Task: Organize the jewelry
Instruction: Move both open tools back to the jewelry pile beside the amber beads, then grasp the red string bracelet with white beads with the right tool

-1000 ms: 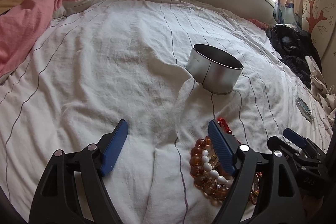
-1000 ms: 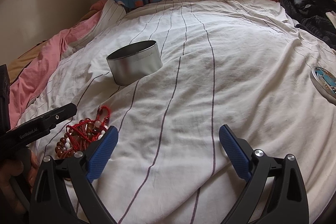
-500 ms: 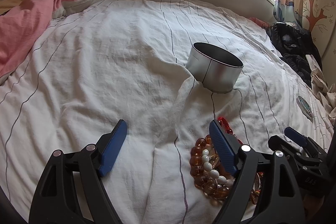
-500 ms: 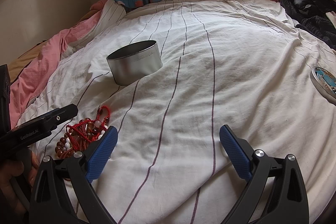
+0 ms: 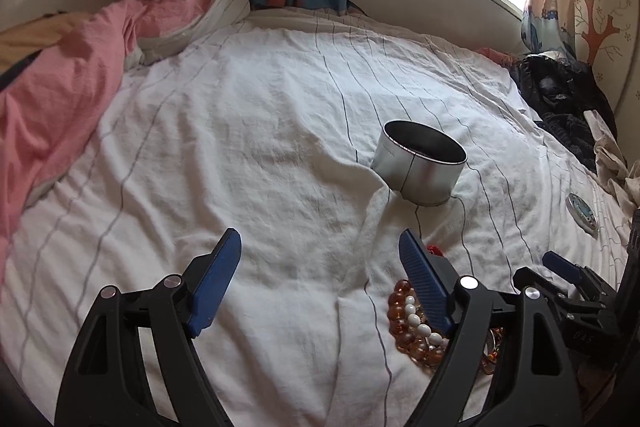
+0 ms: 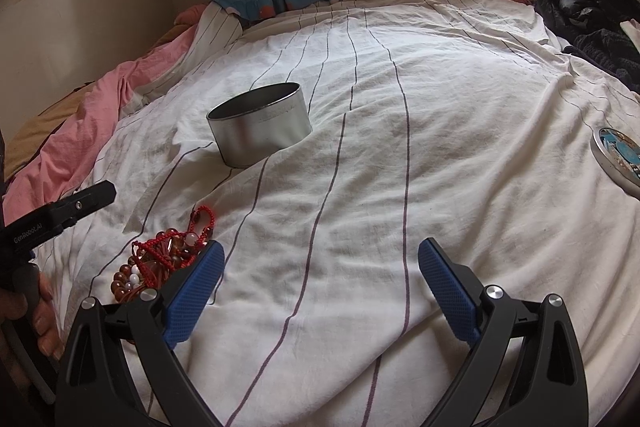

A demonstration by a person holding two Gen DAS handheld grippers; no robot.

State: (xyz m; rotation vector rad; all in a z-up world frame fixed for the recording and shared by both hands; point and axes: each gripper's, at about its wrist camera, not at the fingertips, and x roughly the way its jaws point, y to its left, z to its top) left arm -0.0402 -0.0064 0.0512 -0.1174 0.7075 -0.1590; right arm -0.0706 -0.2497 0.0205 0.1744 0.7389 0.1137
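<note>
Both left gripper (image 5: 320,259) and right gripper (image 6: 320,279) were held wide open, jaws empty. Heap of amber, white and red bead bracelets (image 5: 416,327) lay on striped white bedsheet (image 5: 260,147), near round silver tin (image 5: 420,167).

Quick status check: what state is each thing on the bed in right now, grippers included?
Round silver metal tin: upright, open, lid off.
Round tin lid with blue picture: flat on sheet, apart from tin.
Pile of amber, white and red bead jewelry: heaped on sheet, not held.
Left gripper: open, empty.
Right gripper: open, empty.
</note>
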